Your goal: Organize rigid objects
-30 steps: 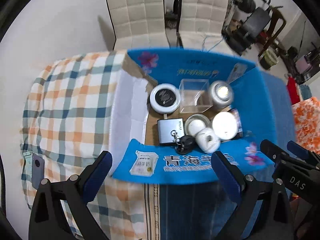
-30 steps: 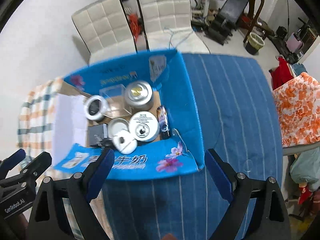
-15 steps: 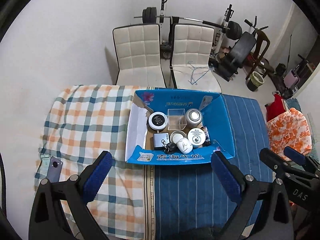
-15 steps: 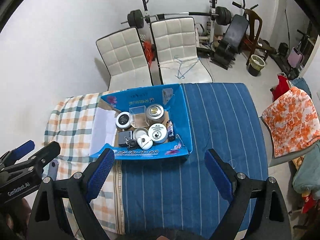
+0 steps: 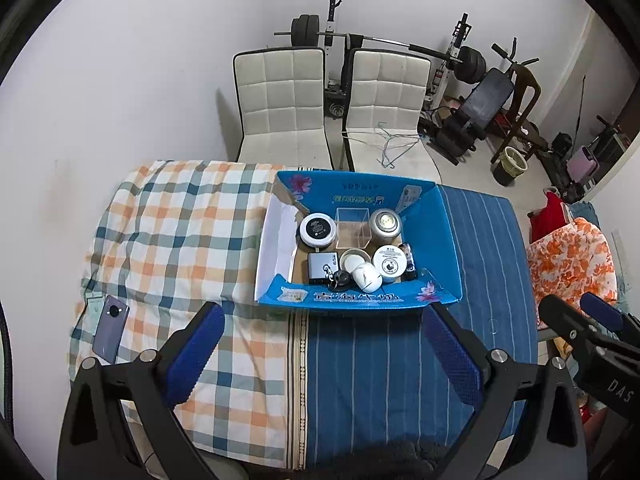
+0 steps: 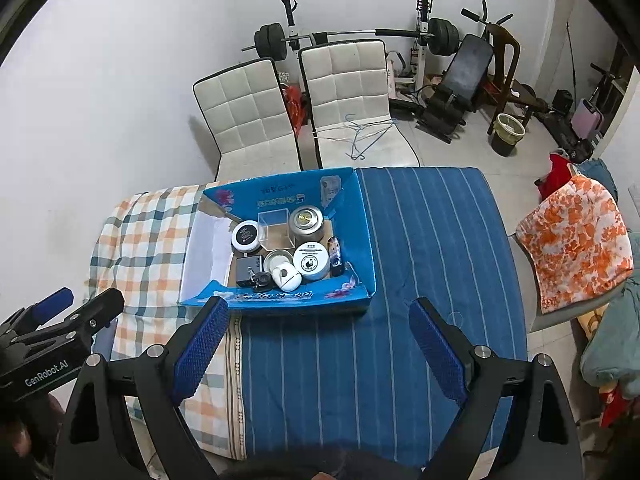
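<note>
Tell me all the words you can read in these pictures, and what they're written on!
"GenRobot.AI" is on the black body of the left gripper.
"DAS" is on the black body of the right gripper.
The blue box has white Chinese lettering on its near and far flaps, too small to read.
The black-lidded jar and white round tin carry print too small to read.

We saw two white quilted chairs (image 5: 304, 108) against a plain white wall (image 5: 140, 60), a barbell rack (image 6: 352, 36) behind them, and a pale tiled floor (image 6: 452, 152).
</note>
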Demonstrator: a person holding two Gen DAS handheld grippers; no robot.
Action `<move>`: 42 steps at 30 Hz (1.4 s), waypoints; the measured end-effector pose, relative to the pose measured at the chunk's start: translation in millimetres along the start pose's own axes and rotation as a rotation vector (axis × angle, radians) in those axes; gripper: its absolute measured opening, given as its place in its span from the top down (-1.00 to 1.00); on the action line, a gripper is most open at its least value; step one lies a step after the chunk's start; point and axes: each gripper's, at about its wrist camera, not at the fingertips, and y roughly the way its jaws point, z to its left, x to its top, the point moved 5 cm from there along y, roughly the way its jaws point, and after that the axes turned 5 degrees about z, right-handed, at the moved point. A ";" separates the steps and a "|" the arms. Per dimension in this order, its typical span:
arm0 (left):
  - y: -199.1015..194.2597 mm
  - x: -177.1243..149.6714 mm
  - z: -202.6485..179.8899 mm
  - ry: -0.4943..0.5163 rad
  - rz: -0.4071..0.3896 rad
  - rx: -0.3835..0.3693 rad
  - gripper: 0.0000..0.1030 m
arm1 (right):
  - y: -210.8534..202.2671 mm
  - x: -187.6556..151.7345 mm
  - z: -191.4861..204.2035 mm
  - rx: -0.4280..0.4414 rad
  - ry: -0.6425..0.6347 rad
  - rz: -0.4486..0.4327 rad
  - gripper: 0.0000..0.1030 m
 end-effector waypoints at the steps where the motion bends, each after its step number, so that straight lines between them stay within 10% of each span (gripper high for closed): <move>1: 0.1 -0.2 0.5 -0.002 -0.001 0.002 -0.97 | 0.5 -0.2 0.3 0.001 -0.001 0.002 -0.82; 42: -8.8 2.7 7.1 0.006 -0.031 0.046 -0.97 | -7.5 5.3 7.5 -0.058 -0.041 -0.043 -0.82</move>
